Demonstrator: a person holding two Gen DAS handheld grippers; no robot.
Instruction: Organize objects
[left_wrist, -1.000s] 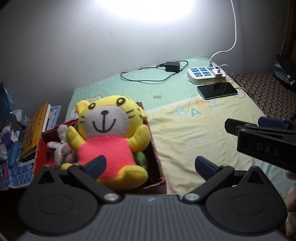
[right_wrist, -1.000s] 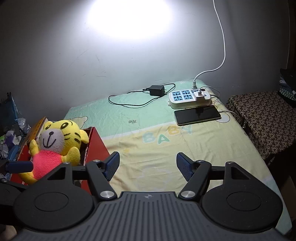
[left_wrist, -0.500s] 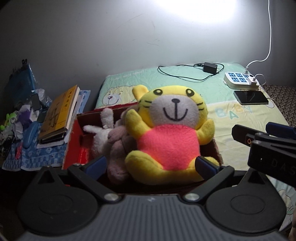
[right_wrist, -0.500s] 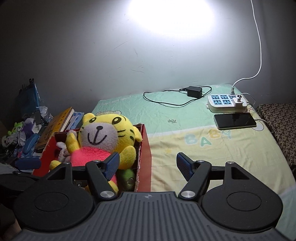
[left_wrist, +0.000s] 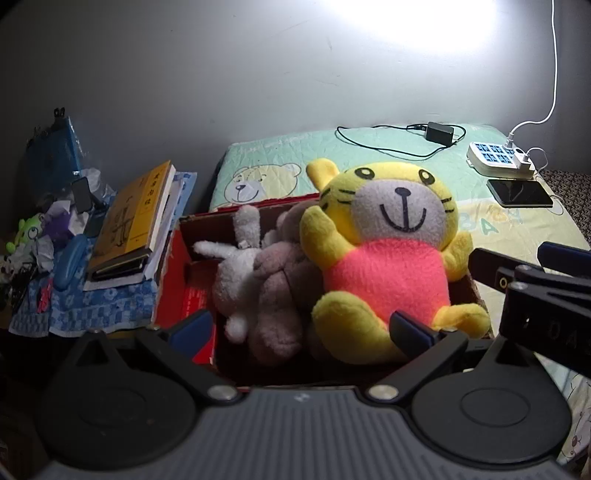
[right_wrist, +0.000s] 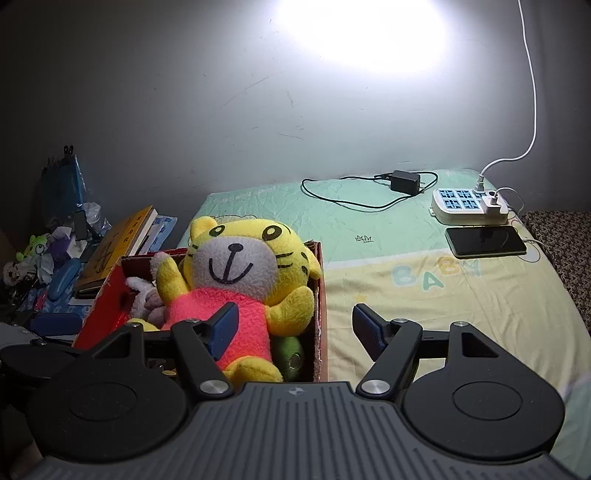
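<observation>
A yellow tiger plush in a pink shirt (left_wrist: 388, 254) sits upright in a red cardboard box (left_wrist: 173, 273) at the bed's left end, beside a white plush (left_wrist: 232, 266) and a brownish plush (left_wrist: 280, 291). The tiger also shows in the right wrist view (right_wrist: 236, 280), with a green plush (right_wrist: 290, 352) under it in the box (right_wrist: 320, 295). My left gripper (left_wrist: 301, 328) is open and empty, just in front of the box. My right gripper (right_wrist: 295, 328) is open and empty, over the box's right wall.
A stack of books (left_wrist: 129, 225) and clutter (left_wrist: 44, 229) lie on a blue cloth left of the box. On the bed (right_wrist: 424, 306) lie a phone (right_wrist: 485, 240), a power strip (right_wrist: 469, 203) and a charger with its cable (right_wrist: 404, 182).
Both views have swung left toward the box. The box and its plushes now sit more centred and closer. Both grippers stay open.
</observation>
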